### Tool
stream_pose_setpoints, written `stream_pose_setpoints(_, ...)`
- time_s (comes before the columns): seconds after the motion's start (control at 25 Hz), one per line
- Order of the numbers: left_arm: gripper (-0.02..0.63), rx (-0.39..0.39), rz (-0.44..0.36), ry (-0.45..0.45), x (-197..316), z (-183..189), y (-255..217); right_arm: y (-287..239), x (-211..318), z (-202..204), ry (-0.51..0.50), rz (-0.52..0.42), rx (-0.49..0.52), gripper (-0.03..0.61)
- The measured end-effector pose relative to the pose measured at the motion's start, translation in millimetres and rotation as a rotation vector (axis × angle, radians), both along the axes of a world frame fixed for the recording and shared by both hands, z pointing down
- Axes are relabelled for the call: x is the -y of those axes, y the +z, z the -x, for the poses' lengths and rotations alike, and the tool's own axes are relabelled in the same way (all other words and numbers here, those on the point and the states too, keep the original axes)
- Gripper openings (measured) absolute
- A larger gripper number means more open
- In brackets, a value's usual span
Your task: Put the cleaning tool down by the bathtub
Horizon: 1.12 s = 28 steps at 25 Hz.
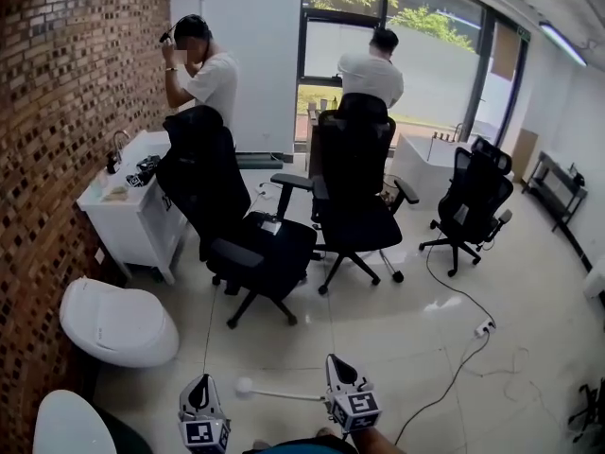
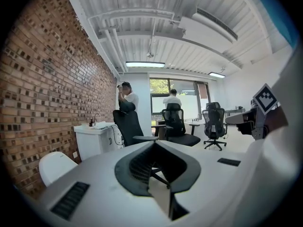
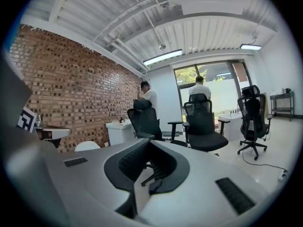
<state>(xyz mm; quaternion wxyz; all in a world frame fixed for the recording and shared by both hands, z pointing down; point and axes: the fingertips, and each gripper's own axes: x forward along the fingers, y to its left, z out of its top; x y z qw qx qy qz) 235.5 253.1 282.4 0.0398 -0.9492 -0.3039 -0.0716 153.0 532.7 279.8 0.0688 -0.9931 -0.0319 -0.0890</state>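
Carrying stage, by my reading: the cleaning tool [image 1: 274, 392] is not yet at the bathtub [image 1: 423, 166], which sits far across the room by the window, beyond three office chairs [image 1: 354, 187].

The tool is a thin white rod with a round white head. In the head view the rod runs roughly level from the right gripper [image 1: 338, 365] out toward the left gripper [image 1: 199, 386], with the head over the floor tiles between them.

- **Right gripper:** jaws drawn together, and as far as the head view shows, pinching the rod's end. Its own view shows the jaws closed up but not the rod.
- **Left gripper:** jaws pressed together, nothing between them.

Doing it well:
- Take the open lane right of the middle chair.
- Mind the cable [image 1: 454, 367] and power strip [image 1: 484, 327] on the floor.
- Keep the rod level so the head clears the chair bases.
- Lower the tool beside the tub and rest it on the tiles before loosening the jaws.

Pose: both grippers are low and close to the body, tips pointing forward into the room. They are near each other, the right a little ahead. A forearm shows beneath the right one.
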Motion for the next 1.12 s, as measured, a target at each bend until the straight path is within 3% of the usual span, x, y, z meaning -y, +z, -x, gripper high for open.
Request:
stream_pose_setpoints(0.12, -0.003, -0.004, 0.001, 0.014, 14.9, -8.5, 6.3, -6.6, 20.4, -6.6, -0.008, 0.006, 0.000, 0.005)
stream_pose_setpoints(0.32, -0.003, 0.006, 0.025, -0.013, 22.3, -1.1, 26.6, 27.3, 23.8, -3.3, -0.040, 0.000, 0.018, 0.005)
stream_pose_setpoints(0.6, -0.003, -0.006, 0.013, 0.001, 4.9, -4.3, 71.5, 51.8, 16.5, -25.8, -0.090, 0.078, -0.030, 0.006)
stream_pose_setpoints(0.72, -0.003, -0.014, -0.009, -0.002, 8.2, -10.4, 89.7, 45.8, 31.4, -40.1, -0.127, 0.040, -0.044, 0.006)
stream_pose_setpoints(1.12, -0.003, 0.020, -0.059, -0.074, 28.1, -17.6, 103.8, 136.6, 20.5, -35.3, -0.190, 0.018, 0.127, 0.025)
